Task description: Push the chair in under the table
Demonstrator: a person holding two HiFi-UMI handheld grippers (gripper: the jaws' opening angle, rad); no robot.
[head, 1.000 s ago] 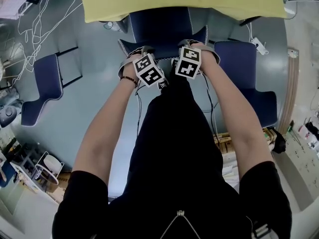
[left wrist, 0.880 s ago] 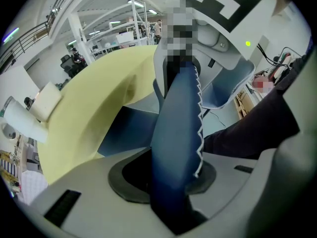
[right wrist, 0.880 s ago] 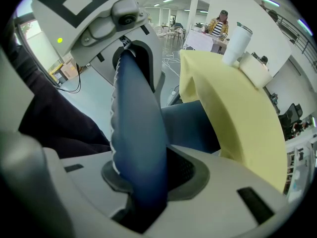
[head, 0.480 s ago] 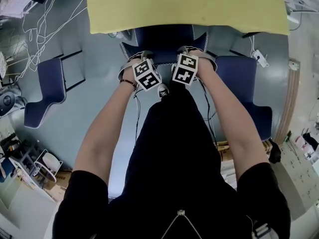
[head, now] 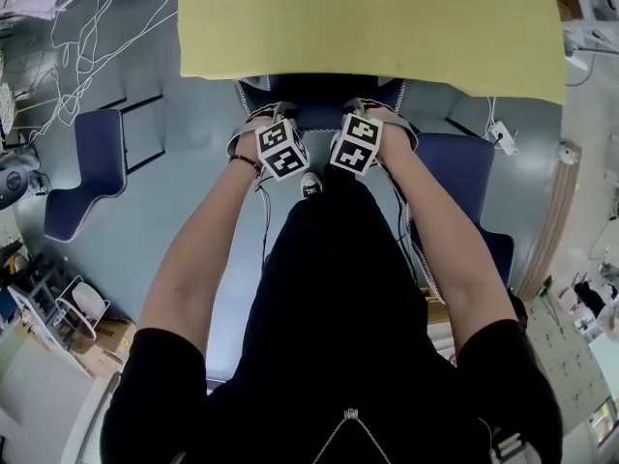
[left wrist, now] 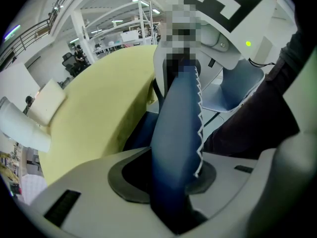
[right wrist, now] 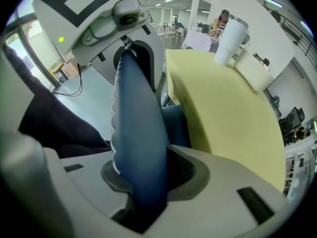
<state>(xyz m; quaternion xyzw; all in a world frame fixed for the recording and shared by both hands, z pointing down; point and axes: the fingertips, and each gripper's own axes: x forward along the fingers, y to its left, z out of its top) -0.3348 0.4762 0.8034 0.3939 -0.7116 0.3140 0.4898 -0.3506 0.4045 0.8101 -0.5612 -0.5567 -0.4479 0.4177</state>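
- The left gripper (head: pixel 274 122) is clamped on the top edge of the chair (head: pixel 319 93) back. In the left gripper view the blue padded edge with white stitching fills the gap between the jaws.
- The right gripper (head: pixel 364 120) grips the same edge just beside it (both point steeply down).
- The chair stands straight ahead of the person, with its seat mostly beneath the yellow table (head: pixel 387 27). Only the back and a strip of seat show past the table's near edge.
- A second chair (head: pixel 92 172) stands well off to the left, and a third chair (head: pixel 466 167) stands just right of the held one.
- A white cup (right wrist: pixel 229 36) and a box (right wrist: pixel 253 69) sit on the table.
- Cables (head: pixel 73 61) lie on the grey floor (head: pixel 193 196).
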